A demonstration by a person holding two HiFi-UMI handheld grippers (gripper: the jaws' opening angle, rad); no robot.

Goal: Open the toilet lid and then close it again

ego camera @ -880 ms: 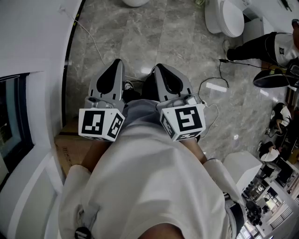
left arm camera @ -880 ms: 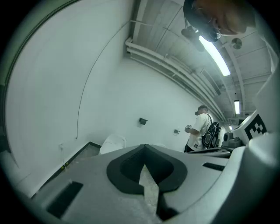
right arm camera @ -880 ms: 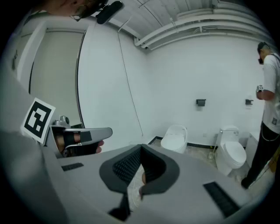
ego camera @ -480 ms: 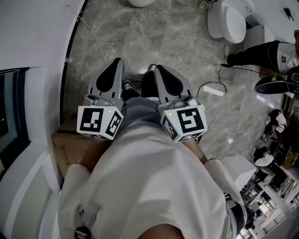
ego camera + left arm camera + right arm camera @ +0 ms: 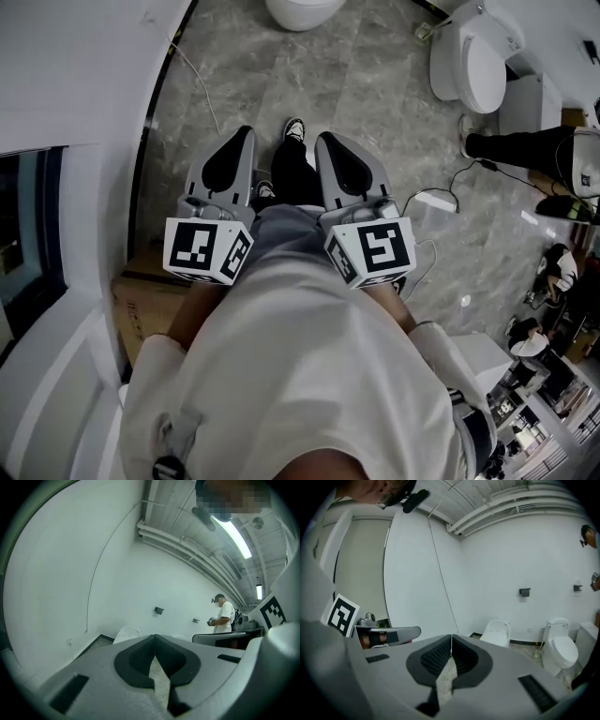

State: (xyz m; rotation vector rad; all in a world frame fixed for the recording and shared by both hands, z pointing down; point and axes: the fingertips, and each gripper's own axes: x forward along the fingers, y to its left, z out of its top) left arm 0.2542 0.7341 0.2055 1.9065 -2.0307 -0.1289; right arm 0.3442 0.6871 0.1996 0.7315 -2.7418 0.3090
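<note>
Since the earlier frame my shoe [image 5: 293, 129] has stepped out ahead at 12 o'clock, and the toilet [image 5: 445, 70] at 1 o'clock has slid further into the picture. Both claws sit before my chest much as they did.

From my head, the left claw [image 5: 242, 141] and right claw [image 5: 325, 142] lie side by side over the marble floor [image 5: 375, 94], each closed on nothing. The toilet stands well apart from them, and its lid [image 5: 487, 67] looks to be down. A second toilet [image 5: 302, 7] peeks in at 12 o'clock. I cannot tell which one is meant. Another person's leg [image 5: 511, 145] lies near the first toilet, at 2 o'clock.

Along the left claw [image 5: 154, 637] the tips meet with nothing between them. What looks like the second toilet [image 5: 126, 632] shows small at 11 o'clock.

Along the right claw [image 5: 451, 637] the tips are also pressed together and empty. The toilet [image 5: 560, 648] sits at 3 o'clock, the other at 1 o'clock.

I judge this to be the walk-up, with the lid untouched. To do it well I should:
- Close the gap first and stay clear of that leg.
- Square up to the bowl.
- Part one claw only when the lid's front edge is just beside it.
- Hook under that edge and follow the hinge's arc up.
- Lower the lid under control rather than letting it fall.
</note>
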